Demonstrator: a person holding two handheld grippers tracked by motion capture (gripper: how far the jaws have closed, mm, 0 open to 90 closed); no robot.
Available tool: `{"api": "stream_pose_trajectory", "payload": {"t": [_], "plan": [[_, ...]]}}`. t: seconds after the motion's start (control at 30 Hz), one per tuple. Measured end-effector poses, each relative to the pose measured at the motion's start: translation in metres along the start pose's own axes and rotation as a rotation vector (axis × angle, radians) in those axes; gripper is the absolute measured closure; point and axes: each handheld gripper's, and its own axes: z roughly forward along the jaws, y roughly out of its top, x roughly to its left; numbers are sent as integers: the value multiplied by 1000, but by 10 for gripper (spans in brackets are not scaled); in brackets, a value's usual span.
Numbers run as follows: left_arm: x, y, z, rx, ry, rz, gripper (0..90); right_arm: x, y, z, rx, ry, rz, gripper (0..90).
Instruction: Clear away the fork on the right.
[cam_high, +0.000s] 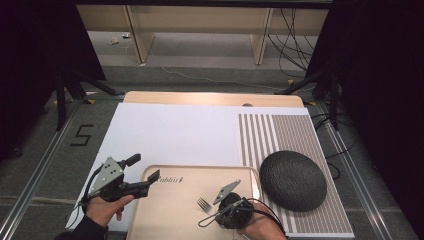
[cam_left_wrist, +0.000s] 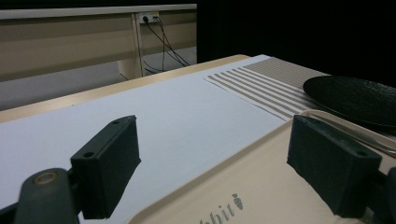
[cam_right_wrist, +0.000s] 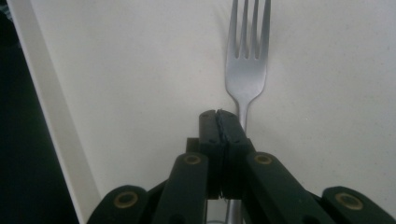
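Lying pale and bare under the beige tray (cam_high: 150, 220), white counter (cam_high: 170, 132), dark room around. Right gripper (cam_right_wrist: 219, 119) clenching the fork (cam_right_wrist: 246, 70) handle, tines pointing ahead. Left gripper (cam_left_wrist: 212, 163) hanging released, straddling the tray rim; black plate (cam_left_wrist: 352, 98) beyond it.

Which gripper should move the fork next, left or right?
Right. The right gripper looks closed on the fork, whose handle passes beside its jaws over the tray. The left gripper is open at the tray's far-left corner, holding nothing, away from the fork.
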Motion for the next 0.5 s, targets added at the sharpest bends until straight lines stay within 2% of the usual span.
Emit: {"api": "stream_pose_trajectory", "payload": {"t": [0.2, 0.33, 0.5], "plan": [[0, 0, 0, 0, 0, 0, 162, 1, -1, 2, 25, -22, -20, 900], [0, 0, 0, 1, 0, 0, 162, 3, -1, 4, 39, -38, -50, 900], [0, 0, 0, 1, 1, -1, 161, 2, -1, 4, 50, -62, -58, 900]]}}
